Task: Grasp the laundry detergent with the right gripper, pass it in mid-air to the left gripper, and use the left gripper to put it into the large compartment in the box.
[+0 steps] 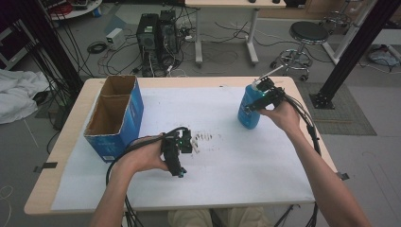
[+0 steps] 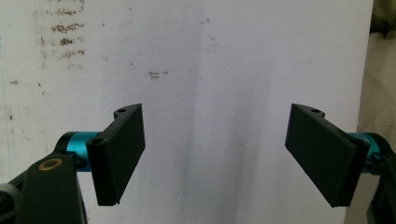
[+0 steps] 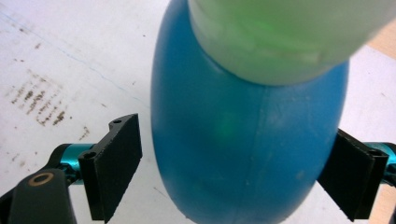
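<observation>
Two open grippers, left (image 1: 182, 153) and right (image 1: 265, 97), over scuffed white table cover (image 1: 236, 161).

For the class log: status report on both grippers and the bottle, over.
Left gripper open, empty. Right gripper open around blue bottle, left jaw not touching. Bottle upright. Nothing in the way.

No readable text; blue box (image 1: 124, 118) label print too small.

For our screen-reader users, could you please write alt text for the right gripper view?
A blue bottle with a pale cap stands between the open jaws of the right gripper; a gap shows at the left jaw, while the right jaw sits at the bottle's edge. Beneath lies a white table cover with dark smudges.
</observation>
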Demonstrator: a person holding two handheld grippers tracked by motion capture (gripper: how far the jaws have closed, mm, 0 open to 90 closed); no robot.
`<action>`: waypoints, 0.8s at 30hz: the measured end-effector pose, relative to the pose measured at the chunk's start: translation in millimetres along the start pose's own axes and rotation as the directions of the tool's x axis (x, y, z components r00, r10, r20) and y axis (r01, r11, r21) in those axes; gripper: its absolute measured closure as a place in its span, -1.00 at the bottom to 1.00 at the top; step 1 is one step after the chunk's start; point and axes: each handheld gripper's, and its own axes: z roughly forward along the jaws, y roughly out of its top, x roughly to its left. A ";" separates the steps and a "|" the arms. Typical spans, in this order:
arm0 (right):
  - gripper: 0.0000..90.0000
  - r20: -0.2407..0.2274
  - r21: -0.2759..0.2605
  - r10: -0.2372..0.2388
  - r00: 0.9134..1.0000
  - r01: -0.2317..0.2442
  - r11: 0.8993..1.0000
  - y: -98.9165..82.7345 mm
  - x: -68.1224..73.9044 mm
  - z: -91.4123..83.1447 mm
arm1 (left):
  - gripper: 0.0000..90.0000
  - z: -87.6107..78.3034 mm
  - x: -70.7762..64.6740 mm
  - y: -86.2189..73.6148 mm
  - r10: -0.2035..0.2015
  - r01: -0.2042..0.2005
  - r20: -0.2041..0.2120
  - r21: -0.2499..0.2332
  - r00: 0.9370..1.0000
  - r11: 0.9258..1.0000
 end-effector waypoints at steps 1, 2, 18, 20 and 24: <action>-0.71 0.001 -0.004 0.005 1.000 -0.005 1.000 0.2 0.6 -0.3 | -0.55 0.0 -0.1 0.0 -0.002 0.002 -0.001 0.001 1.000 1.000; -0.71 0.005 -0.007 0.007 1.000 -0.007 1.000 0.4 1.2 -0.4 | -0.55 0.0 -0.2 -0.1 -0.001 0.001 0.000 0.001 1.000 1.000; -0.48 0.001 -0.038 0.001 1.000 -0.001 0.999 1.4 4.8 1.7 | -0.55 0.4 -0.2 -1.3 -0.002 0.002 -0.001 -0.001 1.000 1.000; -0.47 0.000 -0.043 0.006 1.000 -0.006 0.999 1.7 4.9 1.2 | -0.55 0.5 -0.1 -1.5 -0.002 0.002 -0.001 -0.001 1.000 1.000; -0.43 0.005 -0.043 0.004 1.000 -0.003 0.999 1.3 5.0 2.0 | -0.55 0.7 0.0 -2.0 -0.001 0.001 -0.003 -0.002 1.000 1.000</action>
